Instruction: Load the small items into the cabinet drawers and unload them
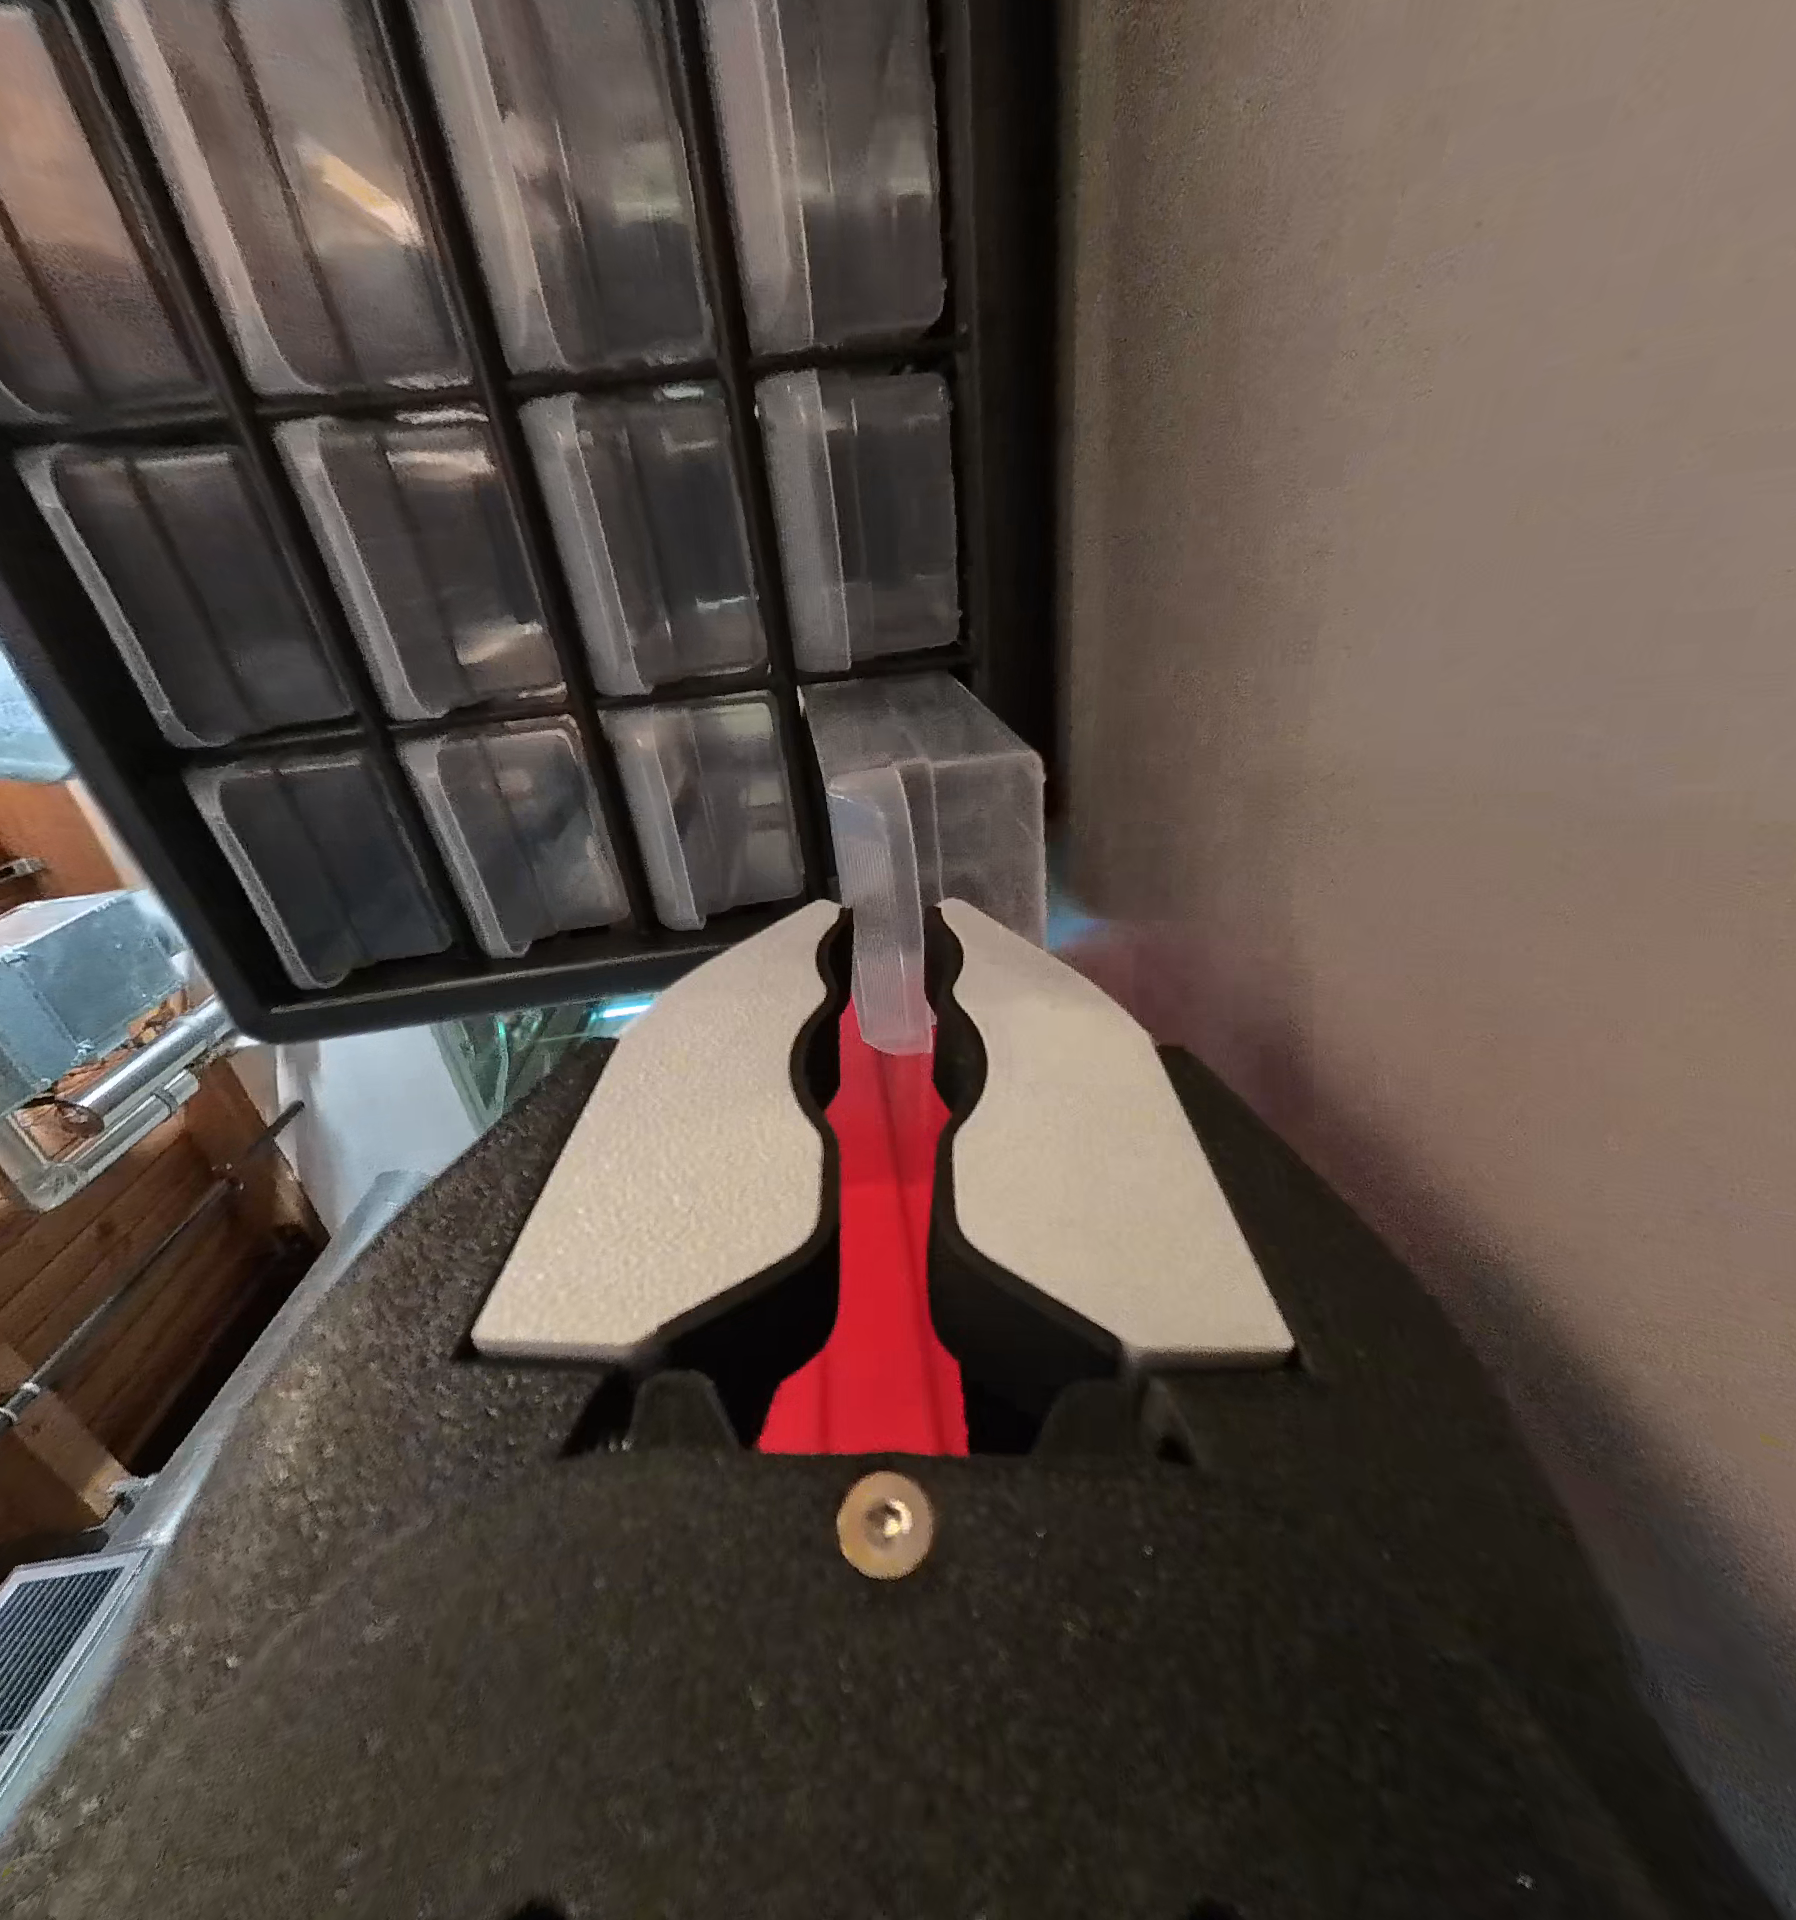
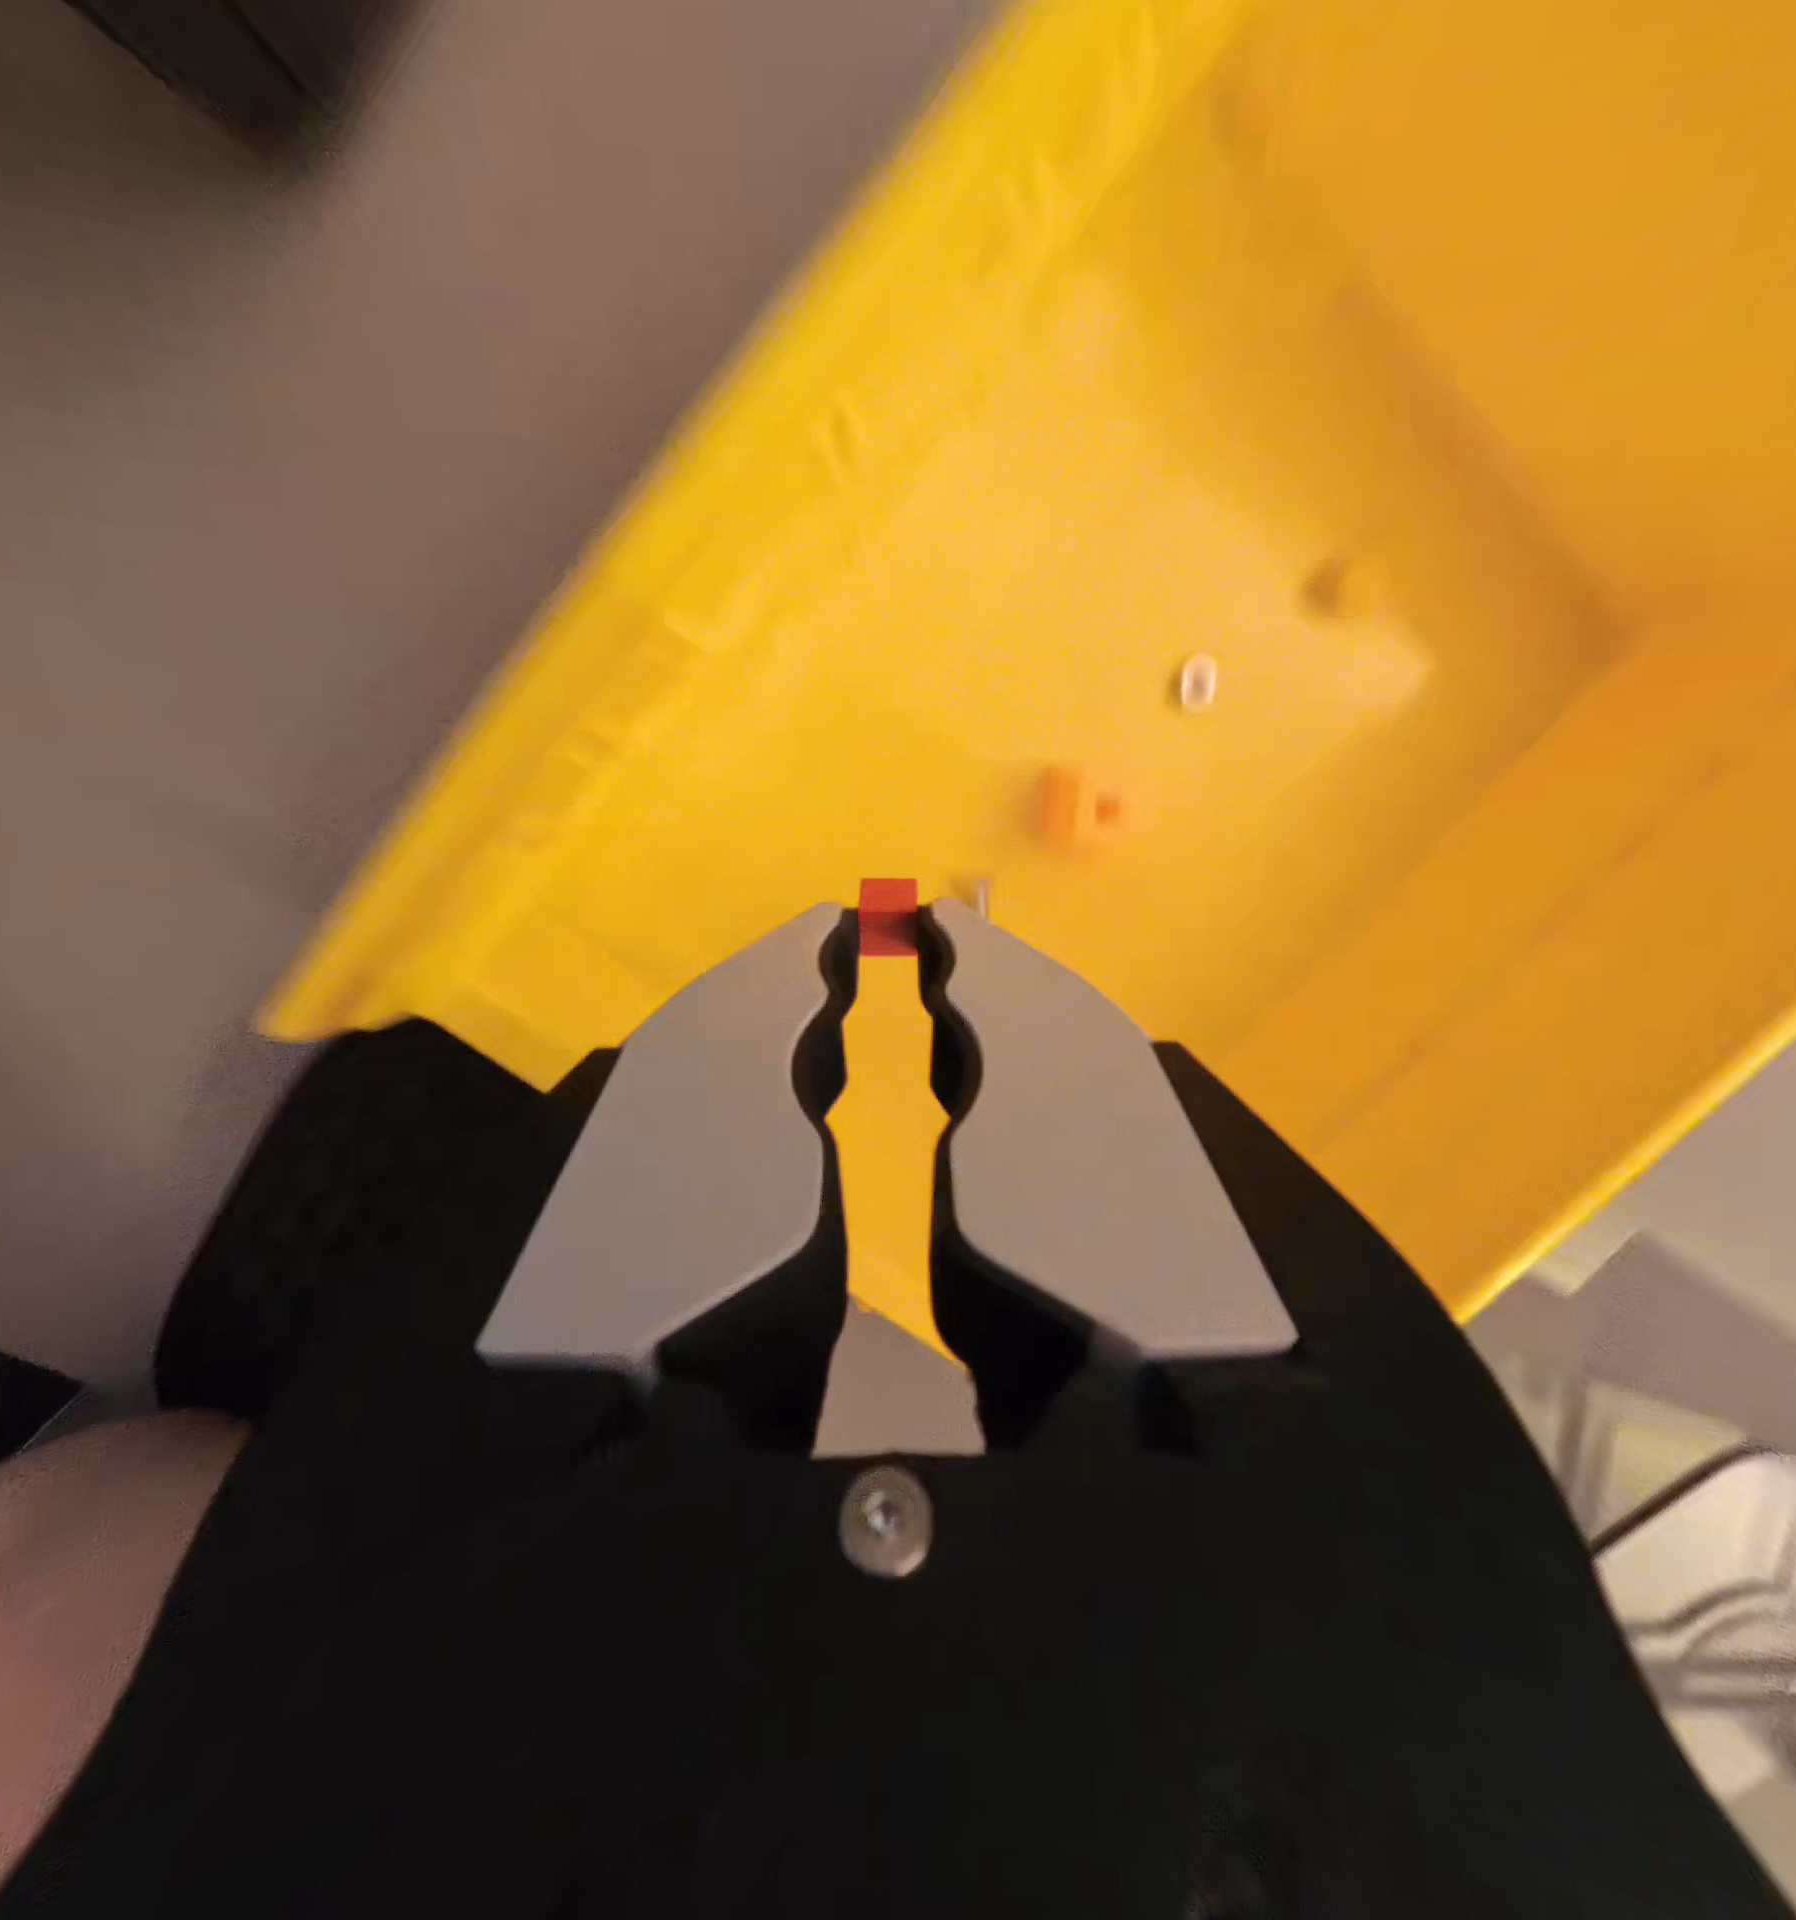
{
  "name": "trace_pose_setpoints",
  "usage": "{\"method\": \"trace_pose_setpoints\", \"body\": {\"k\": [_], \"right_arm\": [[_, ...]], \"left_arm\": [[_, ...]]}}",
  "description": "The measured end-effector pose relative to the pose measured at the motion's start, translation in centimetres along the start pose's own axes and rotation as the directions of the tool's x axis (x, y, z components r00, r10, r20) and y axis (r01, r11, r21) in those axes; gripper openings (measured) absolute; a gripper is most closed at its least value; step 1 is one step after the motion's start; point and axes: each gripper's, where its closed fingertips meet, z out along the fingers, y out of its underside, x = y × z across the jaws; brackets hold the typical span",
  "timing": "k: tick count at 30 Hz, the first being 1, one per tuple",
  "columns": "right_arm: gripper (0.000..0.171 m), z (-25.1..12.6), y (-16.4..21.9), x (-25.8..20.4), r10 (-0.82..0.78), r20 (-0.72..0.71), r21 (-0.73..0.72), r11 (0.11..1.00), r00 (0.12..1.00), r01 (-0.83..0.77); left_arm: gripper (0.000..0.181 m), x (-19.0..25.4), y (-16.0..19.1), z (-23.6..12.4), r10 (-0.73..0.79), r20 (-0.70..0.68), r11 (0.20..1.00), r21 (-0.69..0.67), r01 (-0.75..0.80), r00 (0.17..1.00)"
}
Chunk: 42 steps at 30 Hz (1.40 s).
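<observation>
1. Pinching one clear drawer handle [image 1: 886, 935], the left gripper [image 1: 896, 914] sits at the cabinet's [image 1: 603, 582] five o'clock corner.
2. The right gripper [image 2: 889, 920] clamps one red cube [image 2: 888, 914] over the yellow bin [image 2: 1289, 416]; three small pieces lie at one o'clock.

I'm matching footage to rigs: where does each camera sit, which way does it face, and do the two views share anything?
Left wrist view: sits on the left gripper, facing a black cabinet of clear drawers; its grey fingers pinch the handle of the partly pulled-out drawer.
Right wrist view: sits on the right gripper, facing into a yellow bin; its tips clamp a small red block, and a hand shows lower left.
Shared: apparently only the grey surface; neither shows the other gripper.
</observation>
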Motion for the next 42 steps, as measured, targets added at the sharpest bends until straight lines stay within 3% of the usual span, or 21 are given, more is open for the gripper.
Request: {"method": "trace_pose_setpoints", "body": {"k": [6,19,29,35,40,42], "right_arm": [[0.012,4.9,6.6,-0.2,0.106,0.148,-0.292,0.955,0.983,-0.059],[0.017,6.8,7.2,0.4,0.117,0.149,-0.305,0.950,0.982,-0.067],[0.022,2.3,4.6,2.2,0.131,0.082,-0.034,0.991,0.988,-0.129],[0.022,-0.3,2.8,5.6,0.168,-0.068,0.150,0.976,0.983,-0.156],[0.022,-2.0,2.1,8.8,0.216,-0.208,0.275,0.949,0.954,-0.155],[0.026,-3.8,1.9,10.8,0.290,-0.268,0.378,0.909,0.919,-0.176]], "left_arm": [[0.013,-0.2,0.1,1.5,0.025,0.014,0.999,-0.021,-0.025,1.000],[0.012,-0.8,0.2,4.3,0.022,0.028,0.998,-0.055,-0.020,0.999],[0.011,-1.1,0.4,6.0,0.038,0.036,0.996,-0.078,-0.035,0.999],[0.012,-1.1,0.3,6.2,0.046,0.047,0.995,-0.086,-0.042,0.998],[0.042,-1.5,-0.2,5.1,-0.024,0.056,0.998,-0.060,0.028,0.998],[0.046,-2.1,-0.7,3.8,-0.106,0.038,0.994,-0.020,0.106,0.994]]}}
